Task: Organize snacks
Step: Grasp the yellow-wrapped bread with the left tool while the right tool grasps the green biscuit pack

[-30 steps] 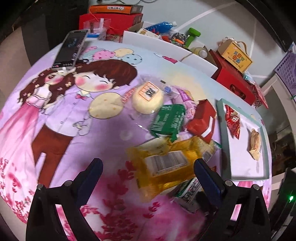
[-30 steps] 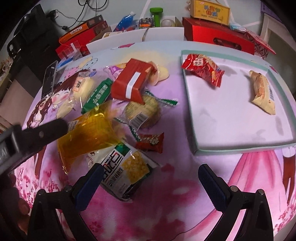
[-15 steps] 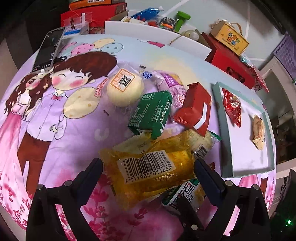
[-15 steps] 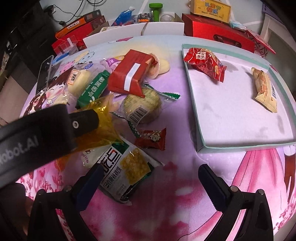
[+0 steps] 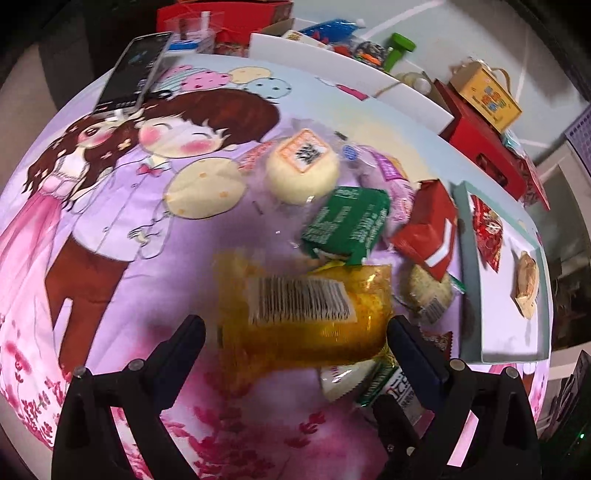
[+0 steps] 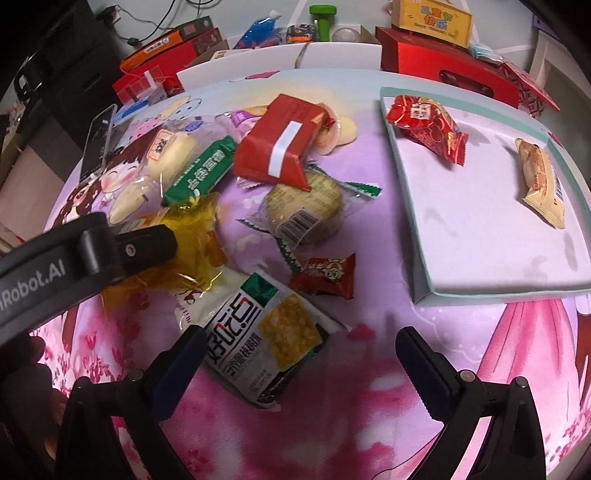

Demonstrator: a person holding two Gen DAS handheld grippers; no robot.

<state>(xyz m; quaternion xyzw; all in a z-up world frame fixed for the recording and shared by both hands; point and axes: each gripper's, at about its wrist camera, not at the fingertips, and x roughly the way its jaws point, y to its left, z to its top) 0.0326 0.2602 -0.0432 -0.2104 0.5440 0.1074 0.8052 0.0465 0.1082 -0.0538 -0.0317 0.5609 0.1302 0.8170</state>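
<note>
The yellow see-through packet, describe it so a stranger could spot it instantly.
Start at the cartoon-print tablecloth, then the snack pile left of the teal-rimmed tray. The yellow packet lies between the left hand-held gripper fingers; it alone is translucent amber with a white barcode label.

Beyond my reach a smartphone (image 5: 135, 70) lies on the cartoon-couple tablecloth (image 5: 110, 206), and past the far edge I see a red gift box (image 6: 439, 61) topped by a yellow carton (image 6: 432, 16), a green-capped bottle (image 6: 323, 18) and an orange box (image 6: 166, 40).
</note>
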